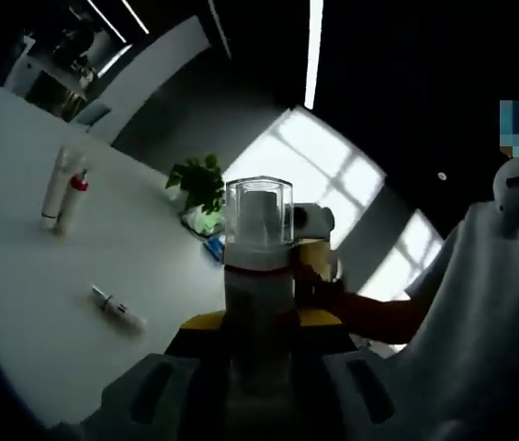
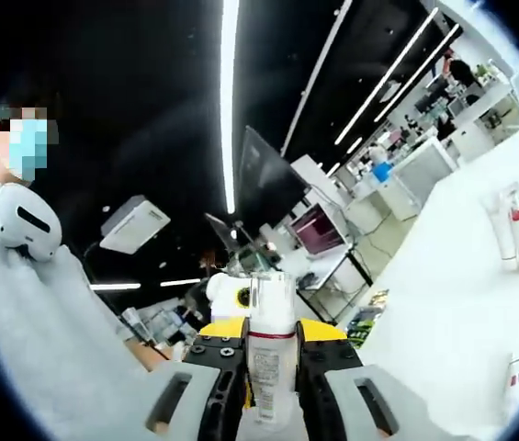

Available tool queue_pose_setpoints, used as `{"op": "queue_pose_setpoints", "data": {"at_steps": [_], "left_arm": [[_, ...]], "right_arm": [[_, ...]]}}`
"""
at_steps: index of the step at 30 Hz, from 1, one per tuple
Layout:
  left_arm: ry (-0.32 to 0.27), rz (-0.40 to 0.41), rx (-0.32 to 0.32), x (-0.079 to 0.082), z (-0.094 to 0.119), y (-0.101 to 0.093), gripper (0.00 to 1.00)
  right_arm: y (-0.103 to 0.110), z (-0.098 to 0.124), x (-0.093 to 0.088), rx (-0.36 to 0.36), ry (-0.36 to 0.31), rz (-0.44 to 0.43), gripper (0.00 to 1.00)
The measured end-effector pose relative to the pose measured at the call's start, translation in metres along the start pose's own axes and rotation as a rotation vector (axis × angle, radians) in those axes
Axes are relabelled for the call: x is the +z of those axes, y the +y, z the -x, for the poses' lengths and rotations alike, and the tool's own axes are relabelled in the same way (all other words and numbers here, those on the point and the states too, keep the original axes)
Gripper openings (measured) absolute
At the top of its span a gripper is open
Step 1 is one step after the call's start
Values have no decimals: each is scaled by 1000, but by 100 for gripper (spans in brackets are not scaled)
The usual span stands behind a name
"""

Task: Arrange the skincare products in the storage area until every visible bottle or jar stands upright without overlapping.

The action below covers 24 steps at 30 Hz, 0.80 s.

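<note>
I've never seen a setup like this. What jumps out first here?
A bottle with a clear cap clamped in the left tool, dead centre. The right tool grips a white bottle with a red band. Two upright tubes stand on the white table.

Two tubes (image 1: 63,190) upright together on table (image 1: 20,303); small bottle (image 1: 118,310) lying apart, nearer.

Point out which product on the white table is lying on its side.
The small tube lying flat on the white table, alone nearer the left gripper; the white tube and red-capped bottle farther back stand upright together.
</note>
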<state>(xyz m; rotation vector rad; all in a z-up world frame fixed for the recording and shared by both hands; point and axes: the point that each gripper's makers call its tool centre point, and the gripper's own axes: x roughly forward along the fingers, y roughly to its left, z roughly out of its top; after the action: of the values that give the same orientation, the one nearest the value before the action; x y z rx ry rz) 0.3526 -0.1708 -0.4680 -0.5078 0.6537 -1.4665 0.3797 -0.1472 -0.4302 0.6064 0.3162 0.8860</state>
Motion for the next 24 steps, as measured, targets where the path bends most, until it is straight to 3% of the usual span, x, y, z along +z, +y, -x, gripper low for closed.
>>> {"op": "queue_pose_setpoints", "data": {"at_steps": [1,5,7,9,12,14,16,18,22,23,24], "left_arm": [[24,-6,67,-2,0,10,22],[57,-92,200,1,-1,28,22],[101,-177,286,0,-1,39,22],[116,-206,327,-1,-1,43,22],[113,-258,384,2,1,51,22],[121,-297,418,3,4,56,22],[130,-342,456,2,5,61,22],[140,-366,466,-1,4,63,22],[174,-443,472,-2,6,65,23],[175,-506,461,-1,5,64,23],[177,-516,440,-2,5,63,23]], "right_arm": [[-8,-2,-2,-69,19,17,11],[-21,-13,-4,-205,28,18,13],[-30,-17,-11,-285,73,12,15],[-36,-22,-13,-346,85,56,16],[-38,-28,-14,-374,77,98,18],[-42,-29,-14,-402,37,44,19],[-43,-32,-17,-400,35,55,20],[-47,-29,-20,-420,63,108,17],[-47,-29,-22,-366,72,90,16],[-48,-28,-21,-352,70,88,16],[-48,-27,-21,-348,75,88,16]]}}
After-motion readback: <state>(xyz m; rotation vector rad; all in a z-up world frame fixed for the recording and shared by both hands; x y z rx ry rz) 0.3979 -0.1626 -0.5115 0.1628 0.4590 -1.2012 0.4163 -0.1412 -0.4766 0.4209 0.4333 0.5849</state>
